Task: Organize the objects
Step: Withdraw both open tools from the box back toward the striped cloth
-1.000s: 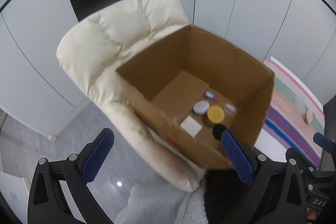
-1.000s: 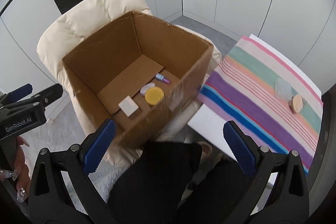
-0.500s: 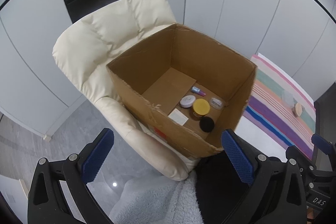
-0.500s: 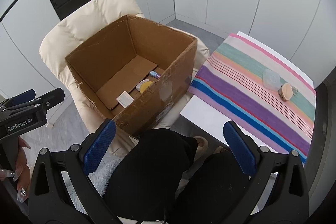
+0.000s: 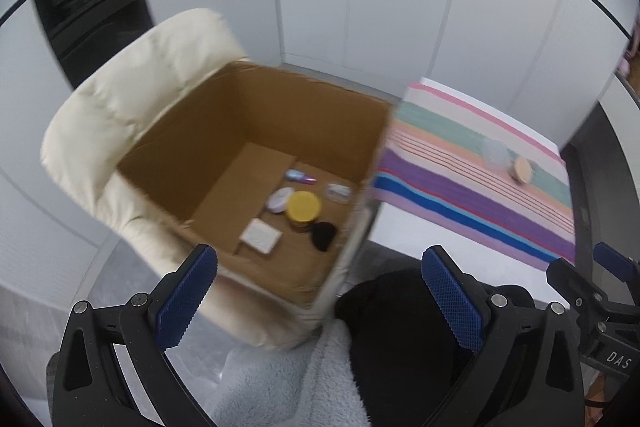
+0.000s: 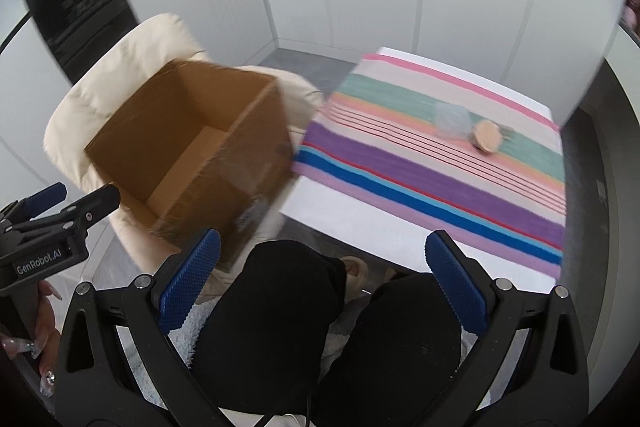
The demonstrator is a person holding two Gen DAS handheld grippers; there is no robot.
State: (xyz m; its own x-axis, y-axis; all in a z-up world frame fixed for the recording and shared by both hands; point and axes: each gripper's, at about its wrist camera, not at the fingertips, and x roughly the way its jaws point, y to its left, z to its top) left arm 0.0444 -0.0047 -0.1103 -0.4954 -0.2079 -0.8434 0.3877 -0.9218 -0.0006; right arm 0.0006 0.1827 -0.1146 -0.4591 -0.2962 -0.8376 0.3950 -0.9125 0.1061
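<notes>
**Box on the chair, two pieces left on the cloth**

While held above the lap, left gripper (image 5: pixel 320 291) with its two blue ribbed pads spread wide, nothing between them. Same for the right gripper (image 6: pixel 322 279): pads wide apart, clamped on nothing.

Open cardboard box (image 5: pixel 208 131), square and brown, rough at its torn rim, sitting on the seat of a puffy cream armchair (image 5: pixel 132 95). Six small things on the box floor, clustered toward the right wall: a round yellow lid (image 5: pixel 304 206) on a jar, a white round tin (image 5: pixel 280 199) touching it, a flat white square pad (image 5: pixel 261 235), a black soft-edged piece (image 5: pixel 323 233), a clear small case (image 5: pixel 338 191), and a little blue-and-purple tube (image 5: pixel 299 177) lying on its side. Everything slightly blurred.

Beside the box, a white table (image 6: pixel 360 223) under a striped cloth (image 6: pixel 432 171) in pink, green, purple and blue. Two things on the green stripe, just touching: a clear square plastic case (image 6: pixel 451 119) and a round wooden disc (image 6: pixel 486 140).

Black trousers and a fluffy pale-blue throw below both grippers.
</notes>
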